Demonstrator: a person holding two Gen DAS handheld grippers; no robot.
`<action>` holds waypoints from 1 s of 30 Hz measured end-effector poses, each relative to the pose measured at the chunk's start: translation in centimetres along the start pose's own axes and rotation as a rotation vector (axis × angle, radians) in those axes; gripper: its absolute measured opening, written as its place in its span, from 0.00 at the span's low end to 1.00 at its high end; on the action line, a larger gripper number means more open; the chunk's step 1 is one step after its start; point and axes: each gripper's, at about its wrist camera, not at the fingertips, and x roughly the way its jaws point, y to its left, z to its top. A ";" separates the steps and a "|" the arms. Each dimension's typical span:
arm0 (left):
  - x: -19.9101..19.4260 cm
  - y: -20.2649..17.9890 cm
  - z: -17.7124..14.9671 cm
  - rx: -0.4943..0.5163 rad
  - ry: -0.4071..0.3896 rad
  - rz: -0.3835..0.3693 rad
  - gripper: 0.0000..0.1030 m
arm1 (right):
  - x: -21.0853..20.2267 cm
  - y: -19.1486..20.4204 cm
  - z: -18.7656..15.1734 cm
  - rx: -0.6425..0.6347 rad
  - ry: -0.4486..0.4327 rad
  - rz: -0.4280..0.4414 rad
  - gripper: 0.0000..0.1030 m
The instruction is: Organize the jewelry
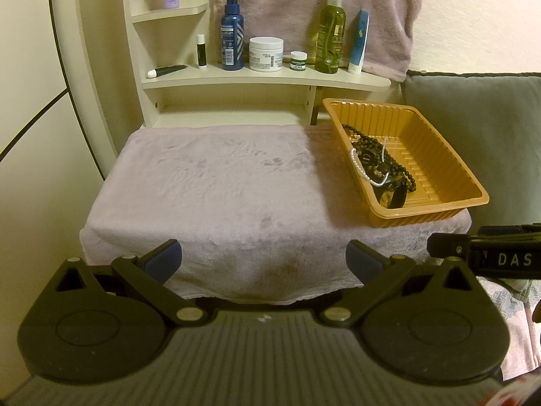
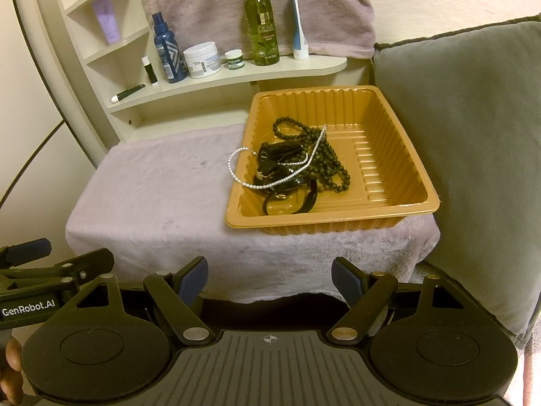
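Note:
An orange plastic tray [image 1: 449,176] [image 2: 389,118] sits on the right side of a towel-covered table. In it lie a dark bead necklace [image 2: 328,159] [image 1: 405,165], a white pearl strand [image 2: 236,165] [image 1: 360,165] that hangs over the tray's left rim, and a black watch [image 2: 290,193] [image 1: 394,196]. My left gripper [image 1: 264,260] is open and empty, low in front of the table's near edge. My right gripper [image 2: 269,279] is open and empty, also in front of the near edge, below the tray.
A pink towel [image 1: 216,196] [image 2: 152,196] covers the table. A shelf [image 1: 263,79] behind holds several bottles, jars and tubes. A grey cushion [image 2: 466,135] stands right of the tray. The right gripper shows at the left wrist view's right edge [image 1: 490,247].

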 end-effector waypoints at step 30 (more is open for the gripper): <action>0.0 -0.3 0.1 0.001 -0.003 -0.001 1.00 | 0.0 -0.1 0.0 0.001 -0.001 0.001 0.78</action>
